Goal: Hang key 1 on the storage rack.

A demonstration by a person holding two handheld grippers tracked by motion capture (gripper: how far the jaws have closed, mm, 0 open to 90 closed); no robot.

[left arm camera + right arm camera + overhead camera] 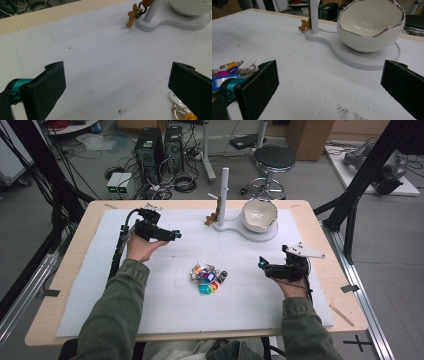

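Your left gripper [176,235] hovers over the white mat [125,300] at about 10 o'clock from the table's middle; its jaws stand wide apart with nothing between them. Your right gripper [261,262] is at about 3 o'clock, low over the mat; its jaws are also spread wide and hold nothing. The bunch of keys [207,278] with coloured tags lies on the mat between both grippers, near the middle, well apart from the left one and nearer to the right one; in the right gripper view it lies just beside the left jaw. At 12 o'clock stands the white stand [225,195] with its post upright; a brown keychain [212,217] hangs at its foot; the white bowl [259,215] sits on the same base, at the post's 3 o'clock.
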